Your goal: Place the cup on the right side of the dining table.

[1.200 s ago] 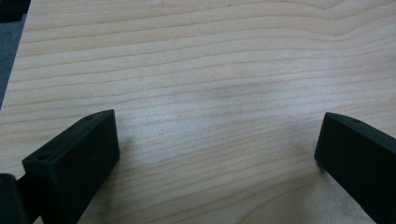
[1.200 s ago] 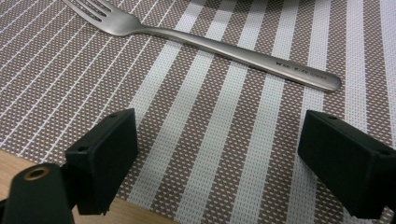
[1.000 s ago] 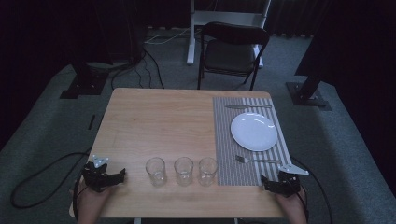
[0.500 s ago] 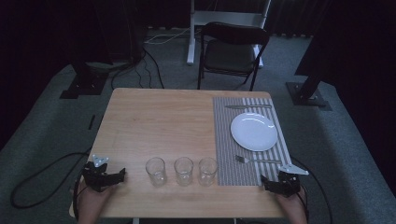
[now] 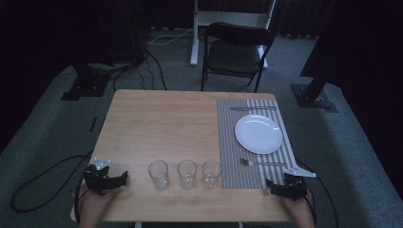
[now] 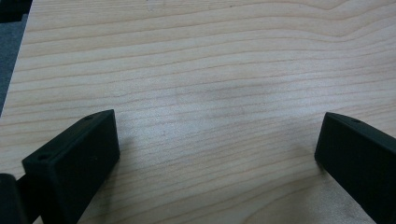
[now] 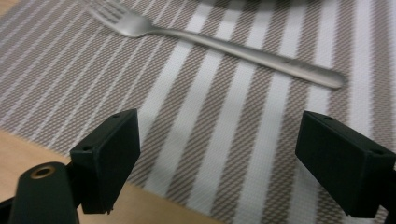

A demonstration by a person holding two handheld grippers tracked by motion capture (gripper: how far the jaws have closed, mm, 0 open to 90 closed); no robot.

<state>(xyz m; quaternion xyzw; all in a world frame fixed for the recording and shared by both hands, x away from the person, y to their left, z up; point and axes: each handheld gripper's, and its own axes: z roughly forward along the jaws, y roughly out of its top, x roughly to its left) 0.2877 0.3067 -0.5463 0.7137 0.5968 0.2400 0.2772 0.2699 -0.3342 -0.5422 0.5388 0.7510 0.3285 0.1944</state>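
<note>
Three clear glasses (image 5: pixel 187 173) stand in a row near the table's front edge. To their right lies a striped placemat (image 5: pixel 228 142) with a white plate (image 5: pixel 258 134), a knife (image 5: pixel 252 109) behind the plate and a fork (image 5: pixel 261 163) in front of it. My left gripper (image 5: pixel 108 178) rests at the front left corner, open over bare wood (image 6: pixel 217 154). At the front right my right gripper (image 5: pixel 286 185) is open over the placemat (image 7: pixel 219 140), just short of the fork (image 7: pixel 243 51). Its jaws have just been closing a little, with nothing between them.
The wooden table (image 5: pixel 161 123) is bare across its left and middle. A black folding chair (image 5: pixel 236 52) stands beyond the far edge. Cables (image 5: pixel 43 185) trail over the grey carpet on the left, and dark stand bases sit at both far corners.
</note>
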